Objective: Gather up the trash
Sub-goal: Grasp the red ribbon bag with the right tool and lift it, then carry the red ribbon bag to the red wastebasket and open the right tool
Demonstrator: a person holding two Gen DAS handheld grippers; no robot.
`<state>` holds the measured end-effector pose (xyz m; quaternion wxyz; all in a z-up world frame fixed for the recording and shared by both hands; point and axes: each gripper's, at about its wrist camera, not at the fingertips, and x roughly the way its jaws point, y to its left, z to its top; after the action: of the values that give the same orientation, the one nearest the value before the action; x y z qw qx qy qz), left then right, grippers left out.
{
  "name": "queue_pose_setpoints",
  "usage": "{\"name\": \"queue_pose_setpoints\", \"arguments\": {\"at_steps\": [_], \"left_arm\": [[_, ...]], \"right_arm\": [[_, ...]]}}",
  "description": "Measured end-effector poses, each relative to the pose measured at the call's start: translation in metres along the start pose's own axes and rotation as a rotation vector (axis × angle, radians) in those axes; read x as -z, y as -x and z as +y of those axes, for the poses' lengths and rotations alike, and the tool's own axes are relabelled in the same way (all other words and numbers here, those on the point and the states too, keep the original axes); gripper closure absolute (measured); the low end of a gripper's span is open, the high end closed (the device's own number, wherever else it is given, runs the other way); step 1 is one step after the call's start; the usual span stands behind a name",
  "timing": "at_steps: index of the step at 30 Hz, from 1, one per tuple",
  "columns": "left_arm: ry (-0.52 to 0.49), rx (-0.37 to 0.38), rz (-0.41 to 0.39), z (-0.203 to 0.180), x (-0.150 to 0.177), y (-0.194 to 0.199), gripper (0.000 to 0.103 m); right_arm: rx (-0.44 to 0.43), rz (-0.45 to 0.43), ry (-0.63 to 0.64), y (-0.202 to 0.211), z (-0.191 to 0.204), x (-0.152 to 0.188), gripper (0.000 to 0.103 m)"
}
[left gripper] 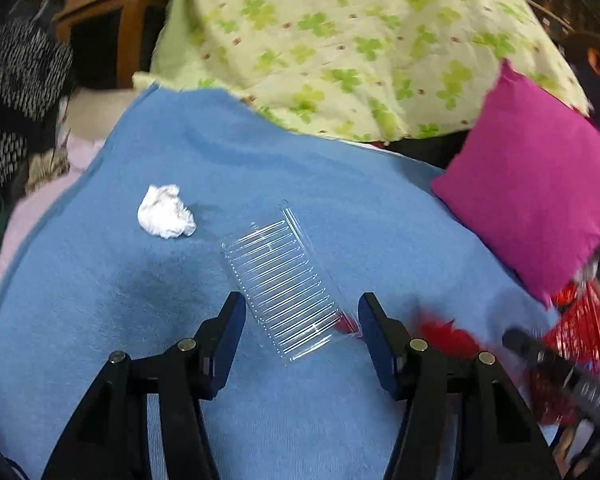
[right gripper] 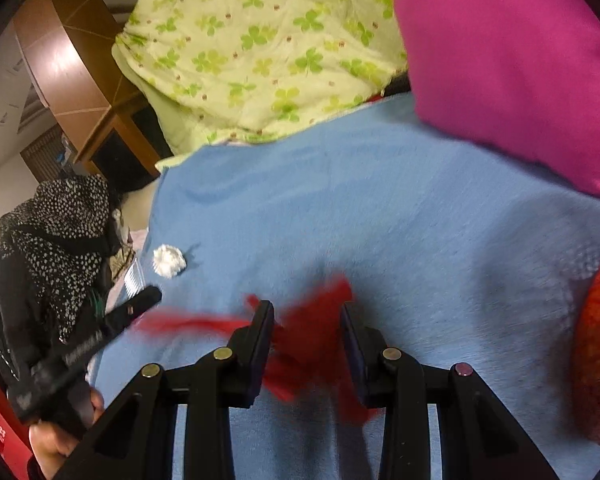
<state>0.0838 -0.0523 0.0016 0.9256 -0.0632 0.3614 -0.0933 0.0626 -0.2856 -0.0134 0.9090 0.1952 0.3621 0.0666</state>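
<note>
The left gripper (left gripper: 302, 322) is half open around a clear ribbed plastic tray (left gripper: 284, 280); a grip is unclear. At 11 o'clock: crumpled tissue (left gripper: 166, 211). The right gripper (right gripper: 306, 330) pinches a red wrapper (right gripper: 308, 344) over the blue blanket (right gripper: 380, 200).

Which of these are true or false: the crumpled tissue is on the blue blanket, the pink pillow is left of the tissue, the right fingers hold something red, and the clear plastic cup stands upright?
1. The crumpled white tissue lies on the blue blanket. True.
2. The pink pillow is left of the tissue. False: it is far to the tissue's right in the left wrist view.
3. The right gripper has a red wrapper between its fingers. True.
4. The clear plastic cup stands upright. False: it is tipped on its side, between the fingers of the left gripper.
</note>
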Motion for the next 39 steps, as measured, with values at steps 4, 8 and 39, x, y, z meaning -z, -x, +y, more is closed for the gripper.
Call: {"name": "queue_pose_setpoints", "arguments": {"at_steps": [4,8,39], "left_arm": [[-0.068,-0.004,-0.052,-0.021,0.006,0.024,0.043],[-0.124,0.0,-0.101,-0.041,0.013,0.045,0.043],[-0.089,-0.065,-0.029,0.0,0.03,0.032,0.043]], "right_arm": [[0.004,-0.057,0.003,0.024,-0.001,0.0,0.066],[0.008,-0.117,0.022,0.044,0.001,0.001,0.066],[0.145,0.209,0.103,-0.066,0.002,0.027,0.064]]}}
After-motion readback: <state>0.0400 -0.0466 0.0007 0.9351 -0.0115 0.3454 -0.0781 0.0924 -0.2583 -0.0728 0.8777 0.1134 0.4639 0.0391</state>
